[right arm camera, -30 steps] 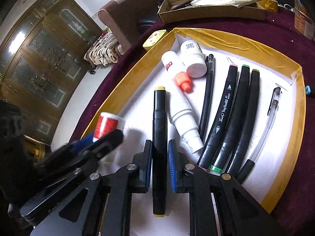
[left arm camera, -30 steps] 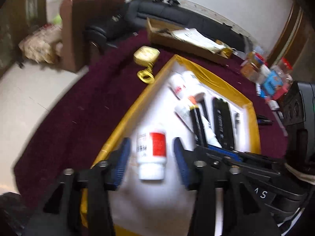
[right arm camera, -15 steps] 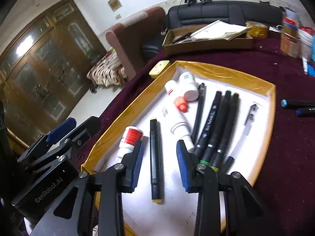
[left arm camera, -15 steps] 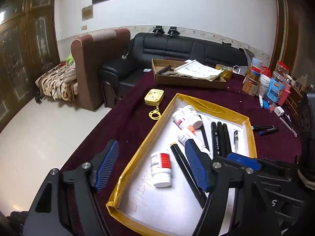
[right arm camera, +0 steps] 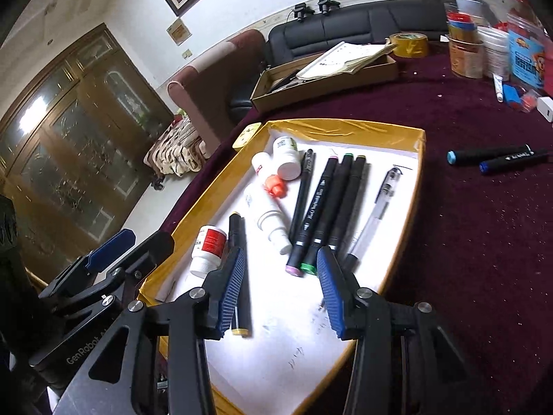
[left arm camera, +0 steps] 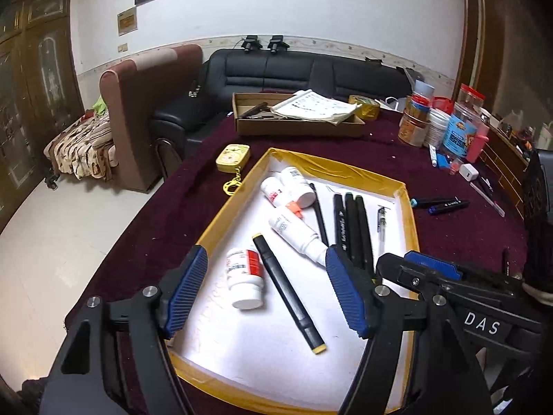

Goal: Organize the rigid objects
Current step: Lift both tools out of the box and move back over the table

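A gold-rimmed white tray [left arm camera: 224, 207] [right arm camera: 404, 242] lies on the maroon table. In it lie a red-labelled white bottle [left arm camera: 243, 278] [right arm camera: 207, 250], a yellow-tipped black marker [left arm camera: 288, 288] [right arm camera: 242, 297], other white bottles [left arm camera: 293, 233], several black markers [right arm camera: 326, 214] and a clear pen [right arm camera: 375, 214]. My left gripper [left arm camera: 268, 297] hangs open above the bottle and marker, touching neither. The jaws of my right gripper [right arm camera: 280, 294] are opening above the tray, with nothing between them; the yellow-tipped marker lies just under its left finger [right arm camera: 231, 290].
Two markers with blue tips [right arm camera: 497, 155] [left arm camera: 439, 204] lie on the cloth right of the tray. A yellow tin with a keyring [left arm camera: 233, 154], a cardboard box with papers [left arm camera: 297, 117], a tape roll [right arm camera: 409, 45] and jars [left arm camera: 446, 124] stand further back. Sofas stand beyond the table.
The left gripper let go of the red-labelled bottle and the right gripper let go of the yellow-tipped marker. Both opened, rose and drew back from the tray.
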`<action>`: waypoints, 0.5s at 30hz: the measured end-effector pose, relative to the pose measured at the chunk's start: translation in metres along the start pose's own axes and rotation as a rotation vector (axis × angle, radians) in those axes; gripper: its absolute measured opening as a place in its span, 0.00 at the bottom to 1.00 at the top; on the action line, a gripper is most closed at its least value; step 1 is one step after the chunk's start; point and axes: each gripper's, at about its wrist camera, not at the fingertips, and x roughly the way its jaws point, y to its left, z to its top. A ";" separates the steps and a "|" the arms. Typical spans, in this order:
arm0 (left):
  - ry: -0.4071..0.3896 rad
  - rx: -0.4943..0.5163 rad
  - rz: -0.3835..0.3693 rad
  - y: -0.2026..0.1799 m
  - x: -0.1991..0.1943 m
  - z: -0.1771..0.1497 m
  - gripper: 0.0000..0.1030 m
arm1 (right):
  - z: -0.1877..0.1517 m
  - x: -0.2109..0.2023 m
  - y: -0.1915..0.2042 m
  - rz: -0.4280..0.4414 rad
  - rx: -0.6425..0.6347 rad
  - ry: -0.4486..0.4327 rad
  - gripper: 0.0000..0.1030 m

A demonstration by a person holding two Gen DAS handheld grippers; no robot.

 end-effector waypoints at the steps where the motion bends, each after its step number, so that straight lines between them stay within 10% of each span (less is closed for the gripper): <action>1: 0.001 0.004 -0.001 -0.002 0.000 0.000 0.69 | 0.000 -0.002 -0.002 0.001 0.006 -0.004 0.39; 15: 0.031 0.114 0.000 -0.056 -0.001 -0.005 0.69 | -0.009 -0.033 -0.066 0.018 0.125 -0.058 0.39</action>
